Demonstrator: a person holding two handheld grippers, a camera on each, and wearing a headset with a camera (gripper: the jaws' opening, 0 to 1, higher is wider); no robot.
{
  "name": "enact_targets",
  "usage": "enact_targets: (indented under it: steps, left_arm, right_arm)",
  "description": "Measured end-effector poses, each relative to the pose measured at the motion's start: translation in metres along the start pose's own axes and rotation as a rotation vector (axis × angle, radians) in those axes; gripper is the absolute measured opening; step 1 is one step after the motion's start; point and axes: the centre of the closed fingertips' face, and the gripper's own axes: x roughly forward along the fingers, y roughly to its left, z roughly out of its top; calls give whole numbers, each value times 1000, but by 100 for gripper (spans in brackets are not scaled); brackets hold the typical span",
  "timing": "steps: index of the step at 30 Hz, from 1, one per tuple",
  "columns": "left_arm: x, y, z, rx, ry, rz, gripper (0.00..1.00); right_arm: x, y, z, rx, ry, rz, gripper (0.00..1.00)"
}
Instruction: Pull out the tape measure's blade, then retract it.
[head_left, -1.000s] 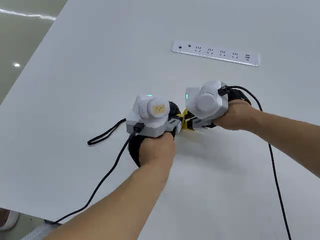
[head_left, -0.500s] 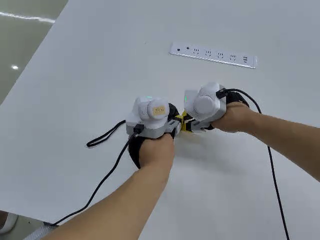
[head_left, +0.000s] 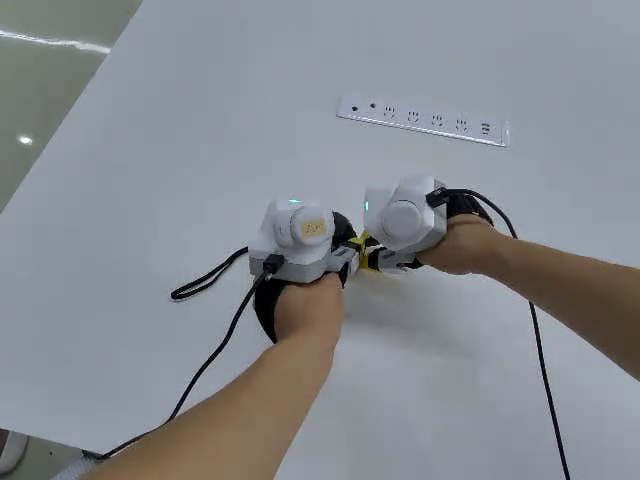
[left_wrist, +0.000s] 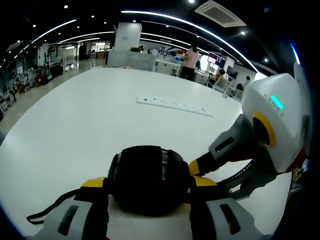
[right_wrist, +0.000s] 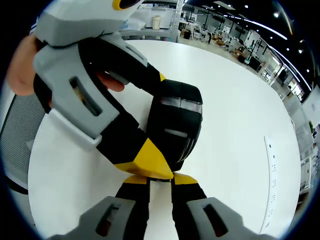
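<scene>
Left gripper view has the tape measure (left_wrist: 147, 177) sitting on the white table (left_wrist: 75, 115), clamped by the left gripper (left_wrist: 147, 184), whose yellow-tipped fingers (left_wrist: 95, 182) press against either side of the case. In the right gripper view, the right gripper (right_wrist: 160, 181) comes at the case's mouth with its fingers nearly together, pinching a small pale sliver that I take to be the end of the blade (right_wrist: 160, 184) (too little of it shows to be sure).

By my reading the task is at its very start: both holds are set, the two grippers sit almost nose to nose in the head view, and no length of blade spans between them. The pull-out and the retraction are both left to do.

The tape measure is a rounded black case with a yellow wedge at its mouth, and a black wrist strap (head_left: 205, 280) trails from it across the table. A power strip (head_left: 420, 120) lies well apart, farther back.
</scene>
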Motion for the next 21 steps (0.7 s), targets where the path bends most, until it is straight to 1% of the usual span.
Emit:
enact_targets:
  steps: [1, 6, 11, 17, 21]
  left_arm:
    - [0, 0, 0, 1, 2, -1, 64]
    - [0, 0, -1, 1, 3, -4, 67]
    - [-1, -4, -2, -2, 11, -13, 70]
    - [-4, -5, -5, 2, 18, -18, 70]
    - [-7, -3, -9, 2, 28, -16, 71]
  right_arm:
    - [0, 0, 0, 11, 0, -3, 16]
    - [0, 0, 0, 17, -2, -5, 17]
    - [-1, -3, -2, 84, -14, -35, 18]
    - [-3, -4, -5, 137, -19, -58, 21]
    - [-5, -3, -8, 180, -21, -71, 25]
